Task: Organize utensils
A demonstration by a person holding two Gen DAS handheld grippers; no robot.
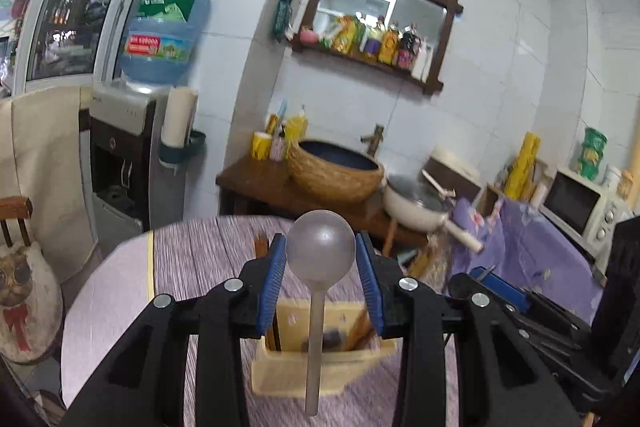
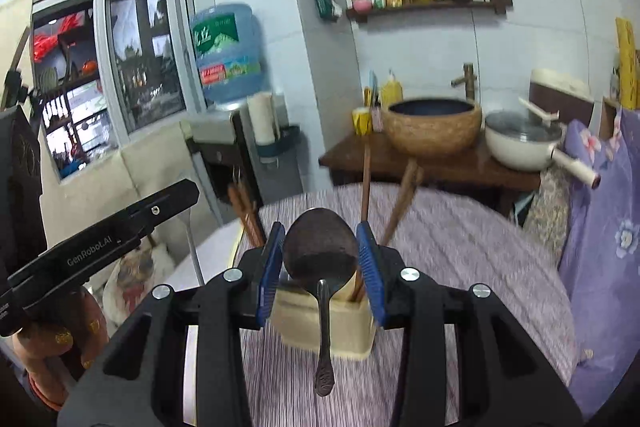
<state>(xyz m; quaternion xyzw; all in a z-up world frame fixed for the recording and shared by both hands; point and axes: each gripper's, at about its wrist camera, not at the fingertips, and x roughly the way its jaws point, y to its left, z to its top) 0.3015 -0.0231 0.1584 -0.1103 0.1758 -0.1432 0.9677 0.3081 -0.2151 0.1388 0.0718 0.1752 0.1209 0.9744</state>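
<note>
My left gripper [image 1: 321,254] is shut on the bowl of a grey metal spoon [image 1: 320,251], whose handle hangs down over a cream utensil holder [image 1: 320,371] on the table. My right gripper [image 2: 320,253] is shut on the bowl of a dark metal spoon [image 2: 320,251], handle hanging down in front of the same cream holder [image 2: 324,323]. Wooden chopsticks [image 2: 396,203] stand in the holder. The left gripper's body [image 2: 100,247] shows at the left of the right wrist view.
The round table has a purple striped cloth [image 1: 208,251]. Behind it stand a wooden stand with a basin [image 1: 336,167], a white pan [image 1: 416,207], a water dispenser [image 1: 132,131] and a microwave [image 1: 580,211]. A chair with a cushion [image 1: 24,291] is at the left.
</note>
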